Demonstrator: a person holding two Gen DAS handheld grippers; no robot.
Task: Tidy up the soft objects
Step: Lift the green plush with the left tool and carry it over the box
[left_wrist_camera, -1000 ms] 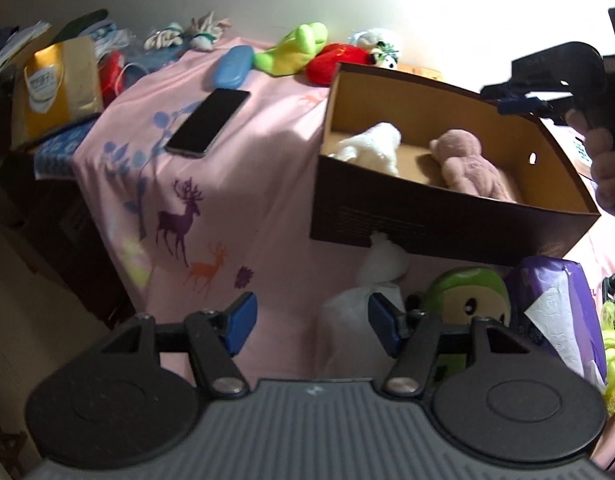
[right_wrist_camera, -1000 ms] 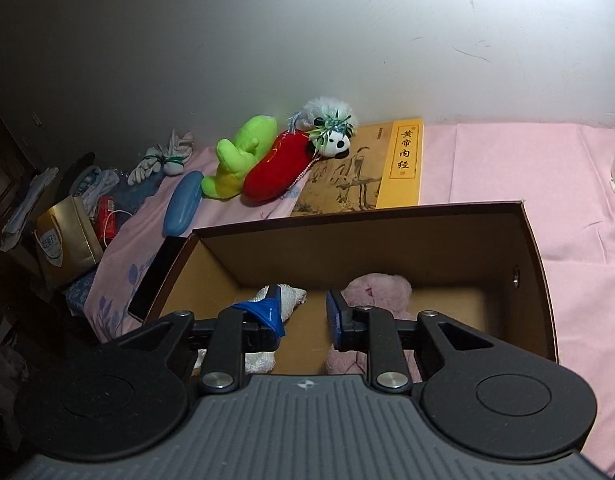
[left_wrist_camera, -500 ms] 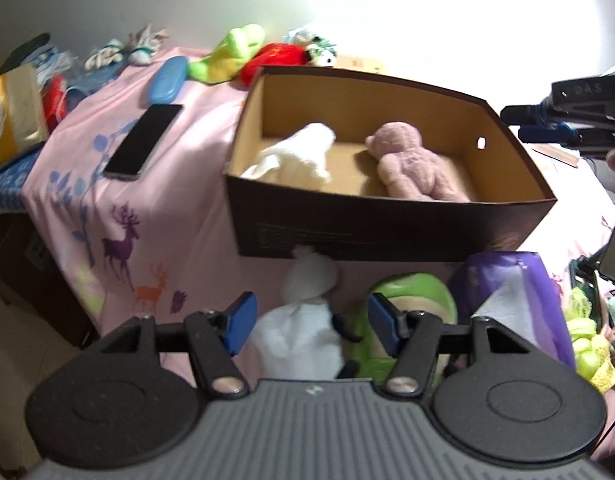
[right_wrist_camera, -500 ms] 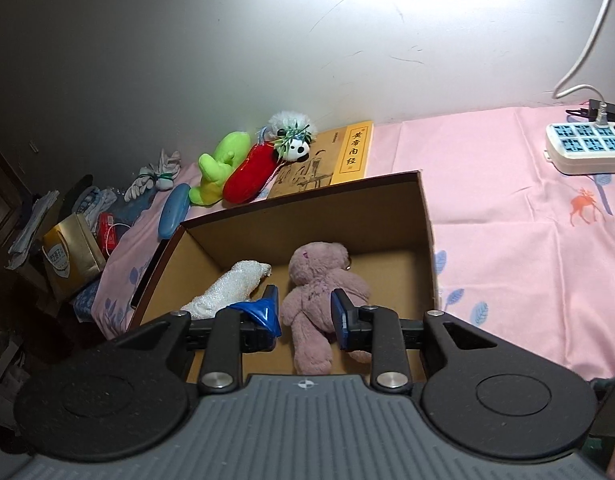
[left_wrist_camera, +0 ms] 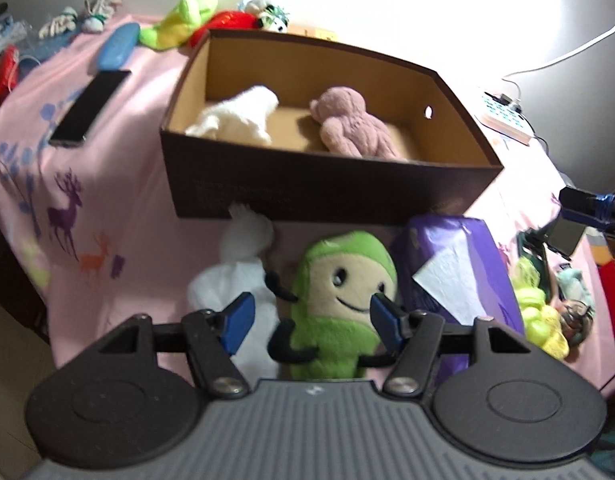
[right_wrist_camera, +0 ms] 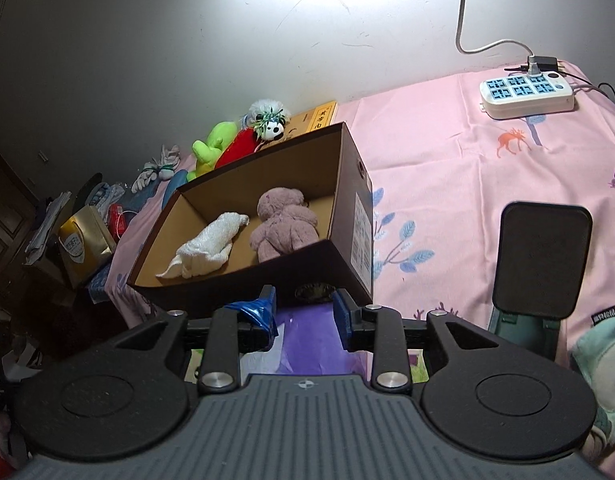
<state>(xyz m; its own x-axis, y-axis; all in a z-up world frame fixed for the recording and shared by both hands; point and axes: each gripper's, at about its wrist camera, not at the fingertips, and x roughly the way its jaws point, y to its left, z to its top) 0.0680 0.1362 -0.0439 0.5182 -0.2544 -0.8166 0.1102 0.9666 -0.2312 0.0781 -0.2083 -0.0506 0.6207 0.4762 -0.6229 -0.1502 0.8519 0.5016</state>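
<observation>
A brown cardboard box (left_wrist_camera: 307, 196) stands on the pink cloth and holds a white plush (left_wrist_camera: 237, 118) and a pink teddy bear (left_wrist_camera: 353, 128). In front of the box lie a white soft toy (left_wrist_camera: 235, 276) and a green plush with a smiling face (left_wrist_camera: 339, 292). My left gripper (left_wrist_camera: 307, 316) is open, its fingers on either side of the green plush. My right gripper (right_wrist_camera: 305, 314) is open and empty, near the box's front right corner (right_wrist_camera: 347, 268), above a purple tissue pack (right_wrist_camera: 307, 344).
A purple tissue pack (left_wrist_camera: 459, 272) lies right of the green plush. A black phone (left_wrist_camera: 89, 108) and a blue case (left_wrist_camera: 117, 46) lie left of the box. More plush toys (left_wrist_camera: 211, 20) sit behind it. A power strip (right_wrist_camera: 527, 94) lies far right. A phone stand (right_wrist_camera: 541, 256) stands near my right gripper.
My left gripper moved right and closer, so the green plush now sits between its fingers. My right gripper pulled back from over the box to its front right corner.
</observation>
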